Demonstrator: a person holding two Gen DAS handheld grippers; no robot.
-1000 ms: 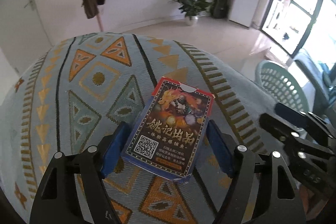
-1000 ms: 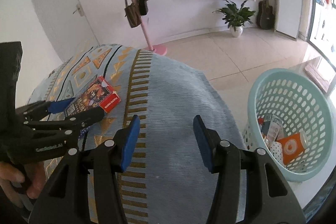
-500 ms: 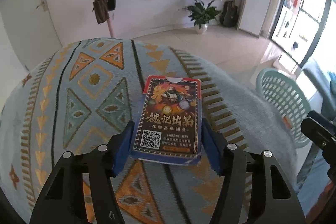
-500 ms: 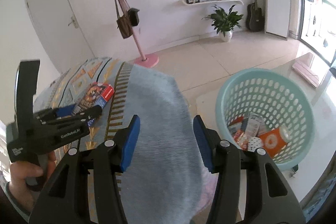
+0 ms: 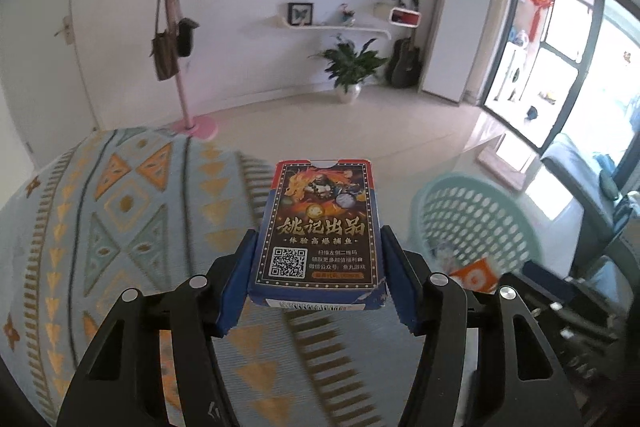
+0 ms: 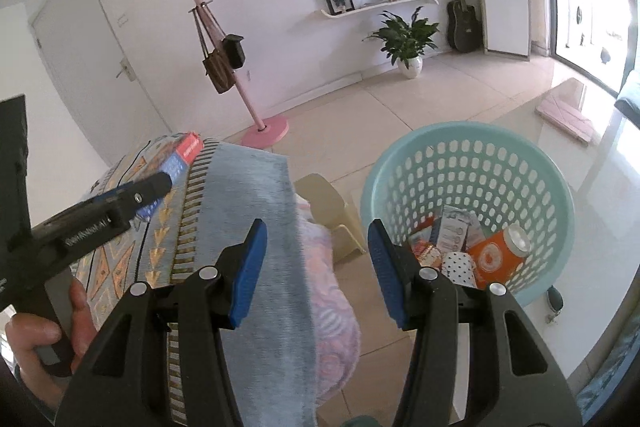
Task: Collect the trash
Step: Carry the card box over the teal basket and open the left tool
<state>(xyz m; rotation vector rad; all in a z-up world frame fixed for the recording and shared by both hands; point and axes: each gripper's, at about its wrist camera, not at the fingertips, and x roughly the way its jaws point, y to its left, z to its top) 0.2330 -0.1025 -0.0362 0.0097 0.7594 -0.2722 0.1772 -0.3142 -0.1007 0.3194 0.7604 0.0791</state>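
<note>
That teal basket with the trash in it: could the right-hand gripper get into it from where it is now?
Probably yes. The right gripper is open and empty, and the basket sits just ahead, its top uncovered.

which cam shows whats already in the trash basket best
The right wrist view: it looks down into the teal basket, so the orange can and wrappers inside are plain. In the left wrist view the basket is blurred off to the side, showing only an orange scrap of its contents.
</note>
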